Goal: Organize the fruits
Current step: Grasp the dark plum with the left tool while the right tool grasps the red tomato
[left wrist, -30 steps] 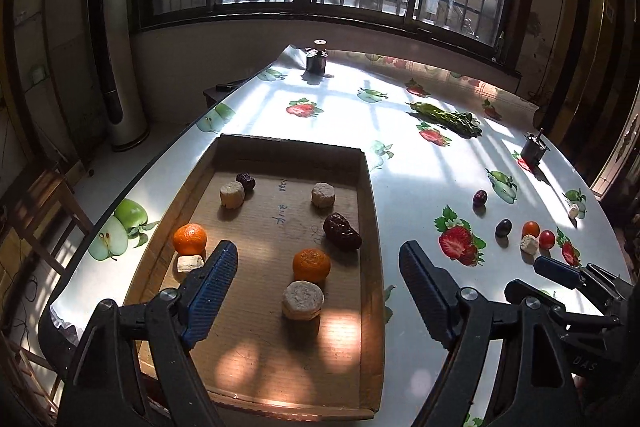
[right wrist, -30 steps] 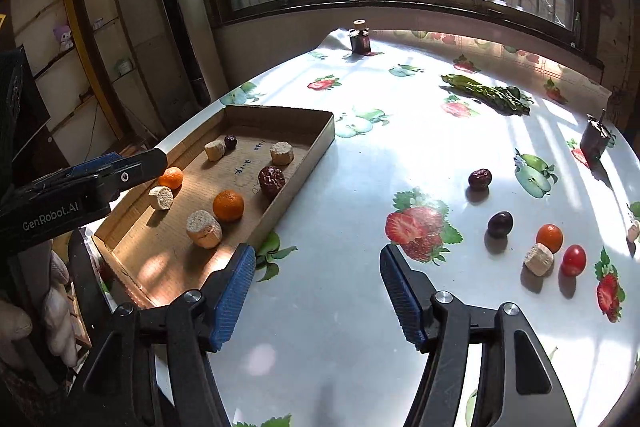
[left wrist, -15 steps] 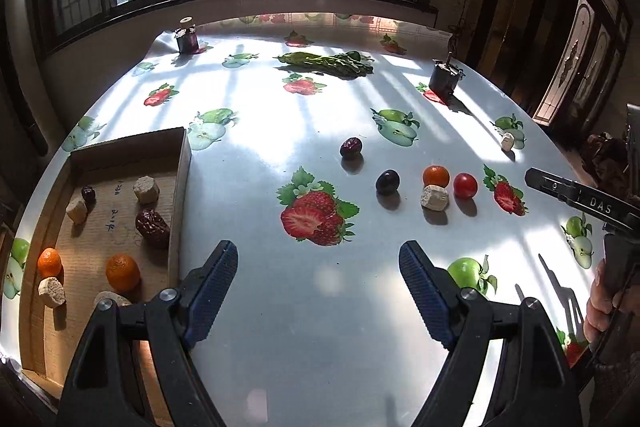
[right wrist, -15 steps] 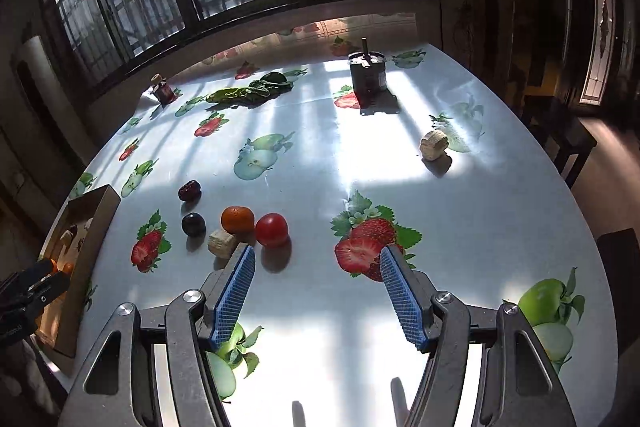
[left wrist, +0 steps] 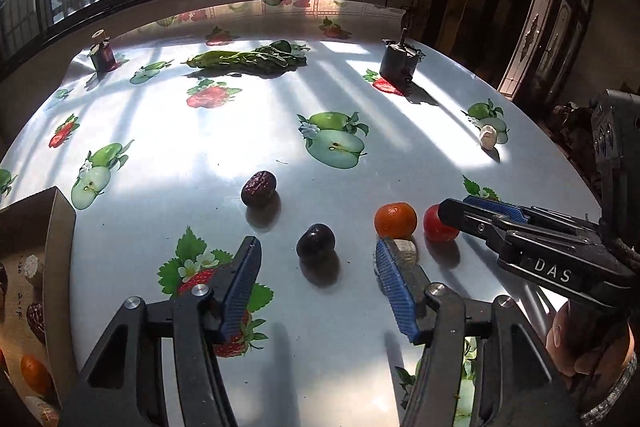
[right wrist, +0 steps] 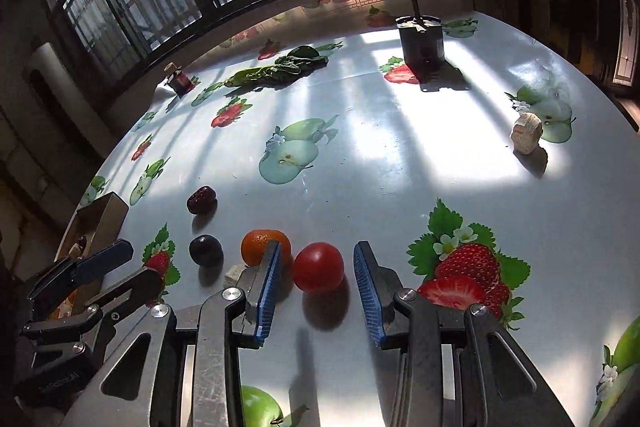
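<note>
Red tomato between spread right tongs.

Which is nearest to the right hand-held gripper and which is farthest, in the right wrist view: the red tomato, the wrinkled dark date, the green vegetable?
From the right hand-held gripper:
1. Red tomato, between its open fingers.
2. Wrinkled dark date, farther out, to the left.
3. Green vegetable, far back near the window.

red tomato – round, on table | orange – just left | dark plum – further left
</note>
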A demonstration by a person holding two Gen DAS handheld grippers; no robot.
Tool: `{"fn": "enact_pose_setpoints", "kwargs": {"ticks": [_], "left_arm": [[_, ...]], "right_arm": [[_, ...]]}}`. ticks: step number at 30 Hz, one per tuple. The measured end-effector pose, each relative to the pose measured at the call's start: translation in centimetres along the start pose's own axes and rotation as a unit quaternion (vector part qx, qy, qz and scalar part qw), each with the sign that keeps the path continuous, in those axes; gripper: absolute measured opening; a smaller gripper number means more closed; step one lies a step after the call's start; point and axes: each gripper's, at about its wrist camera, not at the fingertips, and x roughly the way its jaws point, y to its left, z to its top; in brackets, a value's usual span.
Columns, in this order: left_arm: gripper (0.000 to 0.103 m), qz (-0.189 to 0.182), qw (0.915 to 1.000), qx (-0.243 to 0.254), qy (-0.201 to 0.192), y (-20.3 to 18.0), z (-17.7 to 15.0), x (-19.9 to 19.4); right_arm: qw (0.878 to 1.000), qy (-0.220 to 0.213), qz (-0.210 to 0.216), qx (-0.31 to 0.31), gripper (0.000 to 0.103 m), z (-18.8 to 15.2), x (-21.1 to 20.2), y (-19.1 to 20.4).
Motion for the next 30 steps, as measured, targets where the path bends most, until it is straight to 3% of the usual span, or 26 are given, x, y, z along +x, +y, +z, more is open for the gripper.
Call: {"fn": "enact_pose_setpoints", "kwargs": {"ticks": [4,6,15,21,23,30], "left_arm": [[0.044,-0.025,0.9993,-0.02,0.018,0.7,0.7,2.2],[0.024,-0.033,0.9988,-0.022,0.029,1.0,0.6,2.9],[0.025,-0.074,0.9951,-0.057,0.033,3.0,0.0,3.5],[0.026,-0.042,0.9989,-0.005,0.023,1.3,-0.3,3.4],[0.023,-0.028,0.9993,0.01,0.022,0.9,-0.4,3.3],[0.021,-0.037,0.9991,-0.009,0.017,1.6,-0.6,3.1]], "right_arm": [[1.0,0.013,0.007,0.003,0.039,0.0,0.7,-0.3],[1.0,0.017,0.001,-0.002,0.039,-0.1,1.0,-0.1],[1.0,0.023,-0.006,-0.014,0.039,-0.5,1.9,0.7],[1.0,0.014,-0.021,-0.018,0.039,-0.7,1.9,1.0],[1.0,0.011,-0.025,-0.012,0.032,-0.8,1.7,0.9],[1.0,0.001,-0.028,-0.002,0.032,-0.6,1.1,0.3]]}}
